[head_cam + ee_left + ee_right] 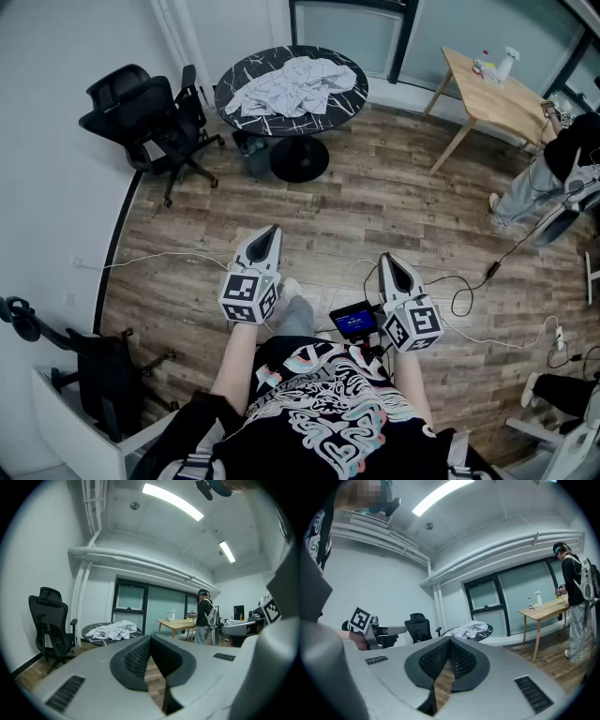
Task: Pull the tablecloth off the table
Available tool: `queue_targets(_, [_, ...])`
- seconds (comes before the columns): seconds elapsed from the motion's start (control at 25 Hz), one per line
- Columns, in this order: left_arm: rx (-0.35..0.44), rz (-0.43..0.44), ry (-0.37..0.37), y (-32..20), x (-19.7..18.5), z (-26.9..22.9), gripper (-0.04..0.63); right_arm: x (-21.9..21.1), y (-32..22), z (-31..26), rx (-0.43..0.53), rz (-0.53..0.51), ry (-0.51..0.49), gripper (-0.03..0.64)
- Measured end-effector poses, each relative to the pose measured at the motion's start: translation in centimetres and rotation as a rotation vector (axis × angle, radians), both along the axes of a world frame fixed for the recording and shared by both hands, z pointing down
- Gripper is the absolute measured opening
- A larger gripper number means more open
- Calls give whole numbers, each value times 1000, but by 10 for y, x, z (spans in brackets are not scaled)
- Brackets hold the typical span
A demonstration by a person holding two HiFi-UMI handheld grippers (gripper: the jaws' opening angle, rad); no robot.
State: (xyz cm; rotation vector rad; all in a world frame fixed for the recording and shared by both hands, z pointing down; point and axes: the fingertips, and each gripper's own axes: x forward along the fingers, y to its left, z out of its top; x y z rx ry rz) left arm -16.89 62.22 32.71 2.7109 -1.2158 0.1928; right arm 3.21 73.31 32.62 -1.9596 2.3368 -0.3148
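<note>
Well, nothing's begun yet: the tablecloth lies crumpled on the round table, well ahead of the left gripper and right gripper. Both are closed tight on nothing. Approaching, gripping and pulling all remain.

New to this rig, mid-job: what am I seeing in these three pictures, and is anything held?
There is no robot arm: a person holds a two-jaw tool in each hand. The head view looks down from the person's head, with the left tool on its left and the right tool on its right. The two gripper views come from cameras riding on each tool, looking along its jaws. Both tools are shut and hold nothing. Across the wooden floor, well apart from them, a round dark table carries a crumpled white tablecloth.
</note>
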Motion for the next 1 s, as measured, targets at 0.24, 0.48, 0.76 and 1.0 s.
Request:
queue_targets(0.24, [6,-11,7,0,4,-2,26,3,-2,-1,2,-9,6,23])
queue_targets(0.48, [17,-15,-3,-5,11,-3,26,10,-7,-2,18,-20,-26,25])
queue_targets(0.76, [18,-16,-7,-24,22,0,26,20,-26,3,4,-22,-33,25])
queue_targets(1.0, [17,-31,-12,-53,24,4,26,26,-57,7,-7,-29,-36,25])
